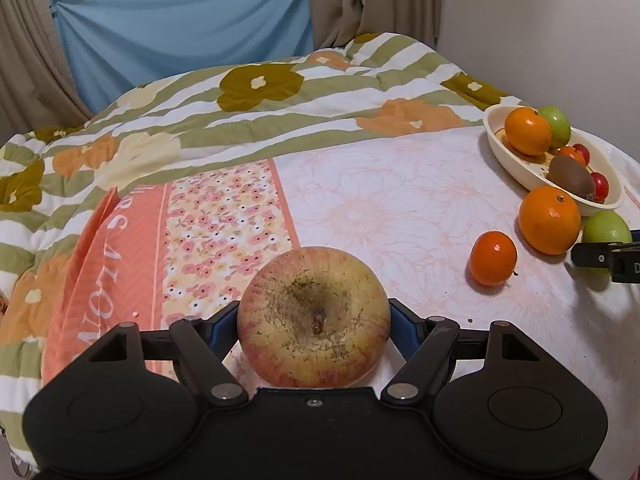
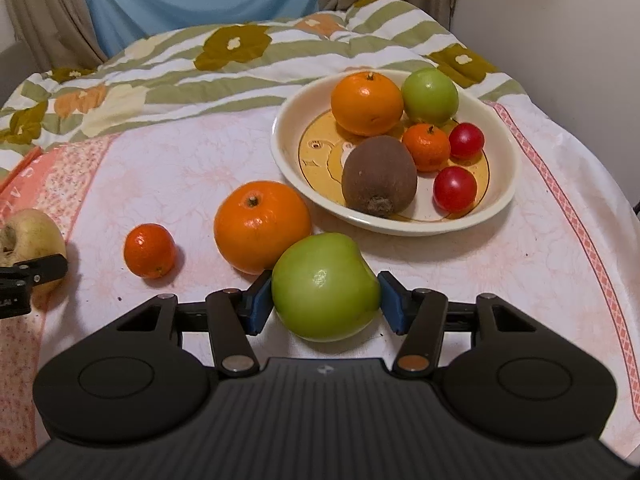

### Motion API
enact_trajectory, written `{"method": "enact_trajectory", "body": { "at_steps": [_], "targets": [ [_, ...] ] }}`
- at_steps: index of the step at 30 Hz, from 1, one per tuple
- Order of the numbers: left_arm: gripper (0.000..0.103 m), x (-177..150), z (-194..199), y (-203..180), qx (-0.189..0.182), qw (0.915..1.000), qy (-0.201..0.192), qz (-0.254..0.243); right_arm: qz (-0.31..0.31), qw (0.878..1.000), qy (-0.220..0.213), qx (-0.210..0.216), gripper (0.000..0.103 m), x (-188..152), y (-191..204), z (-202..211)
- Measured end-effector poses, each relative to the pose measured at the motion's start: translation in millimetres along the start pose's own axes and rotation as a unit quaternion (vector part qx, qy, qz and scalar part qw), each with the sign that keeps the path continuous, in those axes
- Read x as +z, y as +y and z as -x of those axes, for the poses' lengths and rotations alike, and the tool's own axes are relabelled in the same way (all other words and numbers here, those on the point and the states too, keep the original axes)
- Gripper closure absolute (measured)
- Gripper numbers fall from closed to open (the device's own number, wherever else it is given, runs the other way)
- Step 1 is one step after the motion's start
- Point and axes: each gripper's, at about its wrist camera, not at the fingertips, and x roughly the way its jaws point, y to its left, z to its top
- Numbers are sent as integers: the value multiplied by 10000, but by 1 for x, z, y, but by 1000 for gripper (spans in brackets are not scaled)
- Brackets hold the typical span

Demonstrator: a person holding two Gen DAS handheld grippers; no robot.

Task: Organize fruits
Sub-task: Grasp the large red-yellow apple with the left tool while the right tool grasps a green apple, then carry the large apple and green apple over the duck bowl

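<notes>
My left gripper (image 1: 314, 320) is shut on a yellow-red apple (image 1: 314, 316), stem end toward the camera; the apple also shows at the left edge of the right wrist view (image 2: 30, 240). My right gripper (image 2: 324, 300) has its blue pads around a green apple (image 2: 326, 286) that rests on the cloth; the pads touch or nearly touch its sides. A large orange (image 2: 262, 226) and a small mandarin (image 2: 149, 251) lie on the cloth beside it. A cream bowl (image 2: 500, 196) holds an orange, a green apple, a kiwi (image 2: 378, 182), a mandarin and two red fruits.
The fruits lie on a pink-white floral cloth (image 1: 400, 200) over a bed. A striped flowered quilt (image 1: 240, 112) is bunched behind. Curtains and a blue sheet hang at the back. A wall stands close on the right.
</notes>
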Motion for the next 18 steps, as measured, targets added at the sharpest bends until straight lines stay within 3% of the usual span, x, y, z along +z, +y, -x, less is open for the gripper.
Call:
{"method": "enact_trajectory", "body": {
  "at_steps": [18],
  "targets": [
    [24,20,32,-21,234,9989,-91,397,124,9984,-209,506,33,16,-17,32]
  ]
}}
